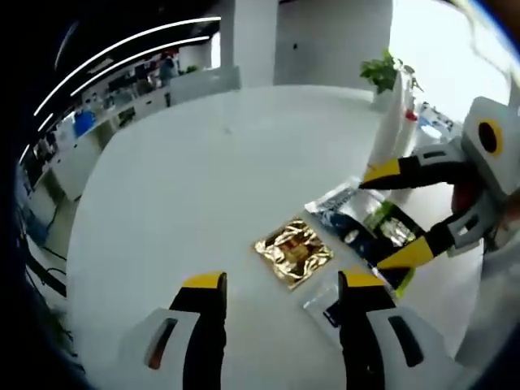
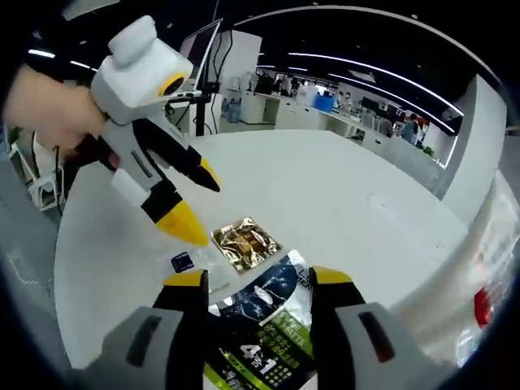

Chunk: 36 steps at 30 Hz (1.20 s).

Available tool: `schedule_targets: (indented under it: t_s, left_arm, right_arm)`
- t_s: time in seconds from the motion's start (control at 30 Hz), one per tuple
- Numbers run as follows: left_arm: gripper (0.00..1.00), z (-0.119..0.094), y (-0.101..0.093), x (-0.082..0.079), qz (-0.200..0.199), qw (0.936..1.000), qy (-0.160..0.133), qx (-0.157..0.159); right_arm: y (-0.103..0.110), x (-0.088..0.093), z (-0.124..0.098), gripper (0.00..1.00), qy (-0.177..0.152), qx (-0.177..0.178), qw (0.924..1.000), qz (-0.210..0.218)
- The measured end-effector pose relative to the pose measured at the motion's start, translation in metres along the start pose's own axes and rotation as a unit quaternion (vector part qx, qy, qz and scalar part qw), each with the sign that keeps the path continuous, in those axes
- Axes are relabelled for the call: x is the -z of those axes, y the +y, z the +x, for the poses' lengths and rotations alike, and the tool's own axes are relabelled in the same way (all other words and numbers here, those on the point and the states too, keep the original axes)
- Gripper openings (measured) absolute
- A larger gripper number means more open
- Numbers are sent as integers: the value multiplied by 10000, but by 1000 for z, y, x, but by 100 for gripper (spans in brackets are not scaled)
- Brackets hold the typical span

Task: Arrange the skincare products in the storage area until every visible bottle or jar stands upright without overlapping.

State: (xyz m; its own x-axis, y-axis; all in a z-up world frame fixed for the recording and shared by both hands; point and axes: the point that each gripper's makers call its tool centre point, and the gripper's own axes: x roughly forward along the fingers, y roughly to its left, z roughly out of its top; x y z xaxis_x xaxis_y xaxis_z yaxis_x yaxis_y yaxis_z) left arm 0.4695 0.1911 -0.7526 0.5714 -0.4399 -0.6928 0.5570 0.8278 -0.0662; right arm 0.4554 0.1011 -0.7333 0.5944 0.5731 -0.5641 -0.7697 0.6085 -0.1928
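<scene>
Three sachets lie flat on the table; both grippers' jaws spread.

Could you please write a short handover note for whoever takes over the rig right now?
Left tool: open, empty, hovering over the white table.
Right tool: open, empty, just above the dark packet.
Things: gold foil sachet, dark packet and a small clear sachet lie flat, close together; whether they overlap is unclear.
Done: nothing gripped or stood up.
Left: everything. These look like flat packets, so standing them may be hard.
</scene>
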Motion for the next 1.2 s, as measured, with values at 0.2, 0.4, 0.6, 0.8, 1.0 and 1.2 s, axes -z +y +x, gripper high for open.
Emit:
schedule_targets:
  t_s: [0.2,0.4,0.6,0.8,1.0,1.2]
  left_arm:
    - [63,-11,-9,13,-174,9998,-27,38]
    - [71,-22,-15,27,-301,9995,11,51]
    - [77,-34,-13,36,-441,9990,-23,-13]
    - [82,-47,-10,40,-556,9984,-73,-91]
    - [85,-59,-11,47,-649,9977,-104,-155]
    - [90,-72,-19,54,-686,9975,-115,-123]
  right_arm:
    - [9,12,-22,60,20,4,9996,268]
    - [8,30,-42,65,142,171,9981,574]
    - [10,43,-61,72,221,280,9967,732]
    - [9,56,-77,79,293,399,9939,981]
    - [3,69,-99,83,360,585,9910,1145]
    - [-3,82,-123,88,362,843,9863,1374]
